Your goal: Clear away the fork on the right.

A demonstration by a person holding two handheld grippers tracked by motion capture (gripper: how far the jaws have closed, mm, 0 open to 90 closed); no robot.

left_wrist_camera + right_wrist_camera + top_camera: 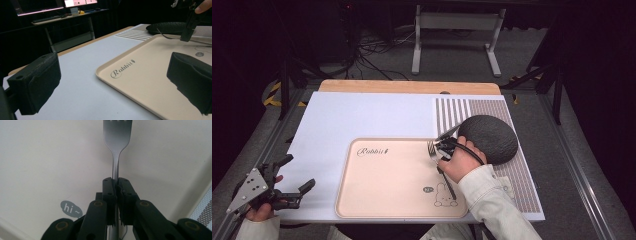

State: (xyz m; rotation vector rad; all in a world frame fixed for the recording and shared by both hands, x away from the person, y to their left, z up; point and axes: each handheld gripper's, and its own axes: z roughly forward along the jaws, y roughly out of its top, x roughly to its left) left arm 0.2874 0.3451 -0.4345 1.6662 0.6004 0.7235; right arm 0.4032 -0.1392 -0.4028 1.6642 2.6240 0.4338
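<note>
The fork [117, 135] is clamped by its handle in the right gripper [116, 185], head just above the beige tray [382, 200] beside the dark bowl [490, 136]. Lowering it flat before letting go should prevent a bounce. The left gripper [297, 175] waits wide open, empty.

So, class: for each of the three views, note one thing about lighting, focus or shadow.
High view: the white mat is brightly lit and the surrounding room dark. Left gripper view: the left hand-held gripper sits close and soft-edged, and the beige tray is sharper. Right gripper view: the fork shows a soft sheen, and its tines are cut off at the top edge.
</note>
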